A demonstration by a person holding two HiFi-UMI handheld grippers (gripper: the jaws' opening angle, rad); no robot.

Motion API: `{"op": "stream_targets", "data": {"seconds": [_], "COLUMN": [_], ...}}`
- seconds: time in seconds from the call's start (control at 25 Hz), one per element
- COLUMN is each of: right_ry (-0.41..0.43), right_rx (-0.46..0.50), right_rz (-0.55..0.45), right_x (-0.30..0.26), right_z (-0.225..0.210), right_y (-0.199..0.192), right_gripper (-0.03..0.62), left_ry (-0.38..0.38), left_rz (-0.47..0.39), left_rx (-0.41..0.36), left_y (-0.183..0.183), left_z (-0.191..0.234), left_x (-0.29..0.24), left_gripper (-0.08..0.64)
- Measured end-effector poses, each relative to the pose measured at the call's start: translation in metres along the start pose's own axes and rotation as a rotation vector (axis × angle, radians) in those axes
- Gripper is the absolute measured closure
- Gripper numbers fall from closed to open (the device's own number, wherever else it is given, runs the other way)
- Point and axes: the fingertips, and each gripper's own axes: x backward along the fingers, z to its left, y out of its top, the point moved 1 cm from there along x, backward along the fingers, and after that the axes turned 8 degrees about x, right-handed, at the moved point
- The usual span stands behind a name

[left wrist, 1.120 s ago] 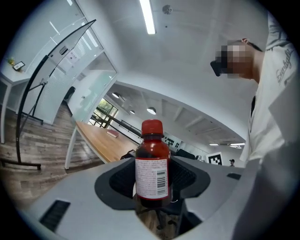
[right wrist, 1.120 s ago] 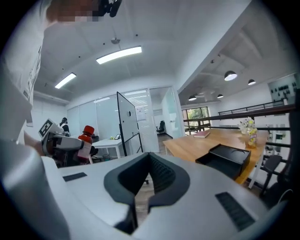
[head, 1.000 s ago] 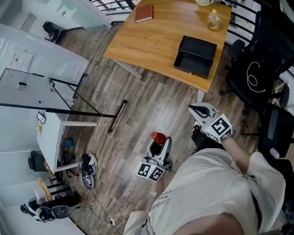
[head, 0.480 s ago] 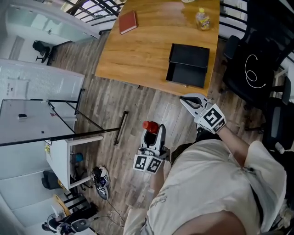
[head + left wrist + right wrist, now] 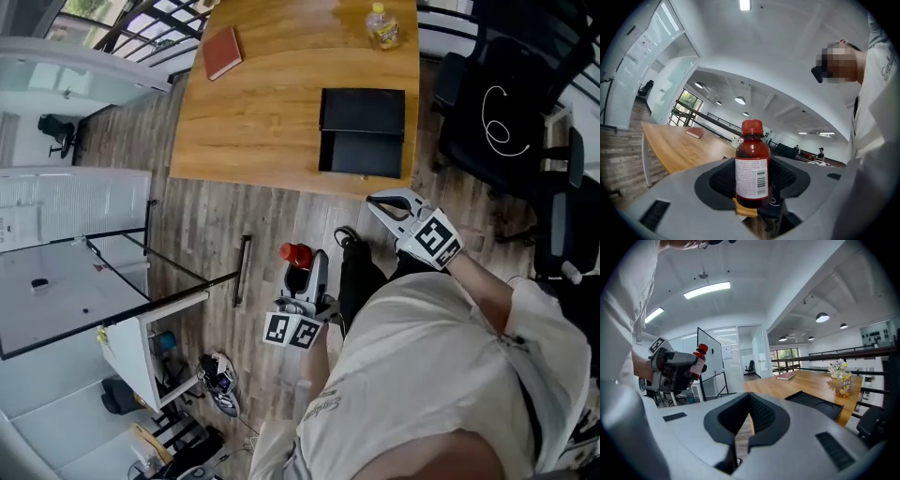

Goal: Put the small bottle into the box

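A small dark-red bottle (image 5: 752, 166) with a red cap and white label stands upright between the jaws of my left gripper (image 5: 752, 187), which is shut on it. In the head view the bottle's red cap (image 5: 296, 254) shows above the wooden floor, short of the table, with the left gripper (image 5: 307, 279) under it. The black box (image 5: 362, 129), lid flipped open, lies on the wooden table (image 5: 262, 112). My right gripper (image 5: 386, 202) hangs just off the table's near edge, shut with nothing held. The right gripper view shows the bottle (image 5: 698, 361) and the box (image 5: 818, 405).
A red book (image 5: 222, 52) and a yellow jar (image 5: 382, 26) sit at the far side of the table. Black office chairs (image 5: 511, 122) stand to the right. A whiteboard on a stand (image 5: 84, 291) is at the left. Shoes (image 5: 217, 380) lie on the floor.
The view has advanced toward the table; the box and table now lie closer. Both grippers keep their hold and pose, the left still carrying the bottle.
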Motion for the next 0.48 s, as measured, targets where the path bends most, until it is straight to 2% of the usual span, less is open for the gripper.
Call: {"op": "stream_targets", "data": {"seconds": [0.28, 0.48], "right_ry": [-0.113, -0.244], "right_rx": [-0.013, -0.016], "right_rz": [0.048, 0.053], "right_x": [-0.002, -0.008], "right_z": [-0.034, -0.074], "right_y": [-0.004, 0.015], "right_gripper": [0.601, 0.601], "left_ry": [-0.152, -0.332], "left_rz": [0.084, 0.129], "left_rx": [-0.037, -0.112], "left_y": [0.011, 0.033], "left_z": [0.010, 0.004], "left_x": [-0.060, -0.116], "left_gripper": [0.336, 0.336]}}
